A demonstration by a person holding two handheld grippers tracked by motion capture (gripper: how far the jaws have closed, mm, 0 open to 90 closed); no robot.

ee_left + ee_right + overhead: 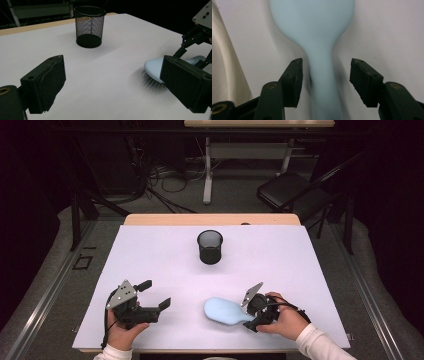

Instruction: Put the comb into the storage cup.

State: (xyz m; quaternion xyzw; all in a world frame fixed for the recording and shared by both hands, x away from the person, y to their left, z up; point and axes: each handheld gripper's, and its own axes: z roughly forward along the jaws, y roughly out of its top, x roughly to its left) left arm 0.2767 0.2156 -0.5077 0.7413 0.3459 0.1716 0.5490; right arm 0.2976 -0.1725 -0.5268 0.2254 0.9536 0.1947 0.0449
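A light blue hairbrush (222, 311) lies bristles down on the white table top (150, 250), near the front right. Its handle points toward my right gripper (248, 320). In the right gripper view the handle (322, 82) runs between the two black jaws of that gripper (325, 75), with a gap on each side, so the pads do not touch it. My left gripper (155, 294) rests at the front left, open and holding nothing. From the left gripper view (112, 82) the brush head (155, 66) and its bristles show to the right.
A black mesh cup (210, 247) stands upright at the middle back of the table, also ahead in the left gripper view (89, 25). A black chair (290, 190) and desk legs stand on the floor beyond the far edge.
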